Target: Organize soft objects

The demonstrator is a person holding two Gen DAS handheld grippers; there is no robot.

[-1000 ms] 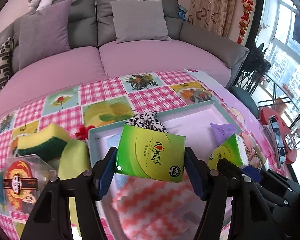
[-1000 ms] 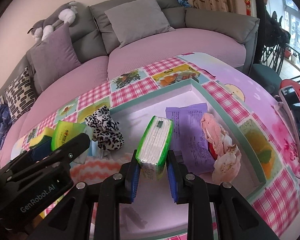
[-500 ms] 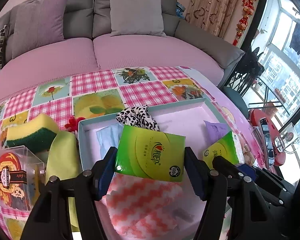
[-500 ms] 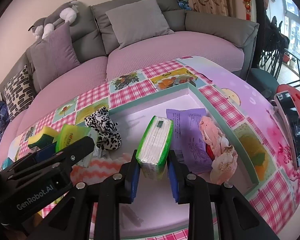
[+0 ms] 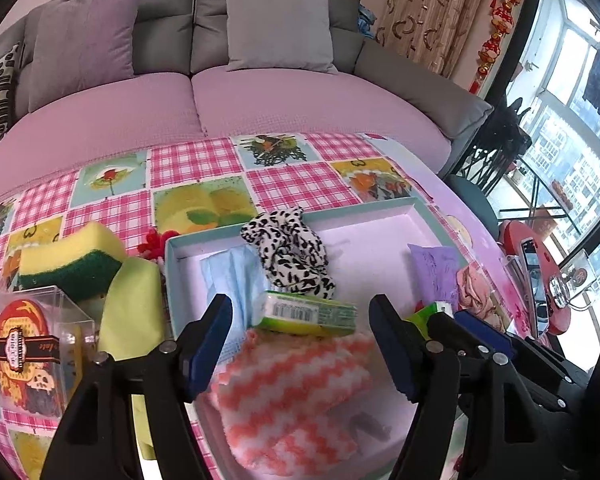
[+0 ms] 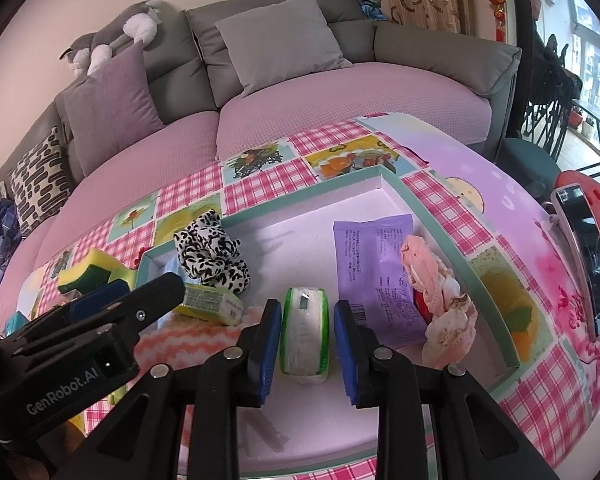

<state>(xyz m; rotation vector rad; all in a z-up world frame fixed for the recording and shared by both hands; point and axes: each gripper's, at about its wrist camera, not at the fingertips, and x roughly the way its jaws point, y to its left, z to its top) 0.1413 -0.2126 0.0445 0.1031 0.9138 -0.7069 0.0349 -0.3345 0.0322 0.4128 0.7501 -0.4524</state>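
Inside the shallow teal-rimmed tray (image 6: 428, 216), two green tissue packs lie free. The left gripper (image 5: 300, 344) has just been opening; its jaws stand wide, and the flat tissue pack (image 5: 308, 314) lies between them, untouched, on the pink-and-white zigzag cloth (image 5: 292, 392). The right gripper (image 6: 306, 344) stands slightly apart around the upright tissue pack (image 6: 304, 336), with gaps showing on both sides.

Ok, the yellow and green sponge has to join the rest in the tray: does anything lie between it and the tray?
Yes. A yellow-green cloth lies between the sponge and the tray wall nearest it, and a small red fuzzy thing sits at that wall's far corner. Nothing else visible does.
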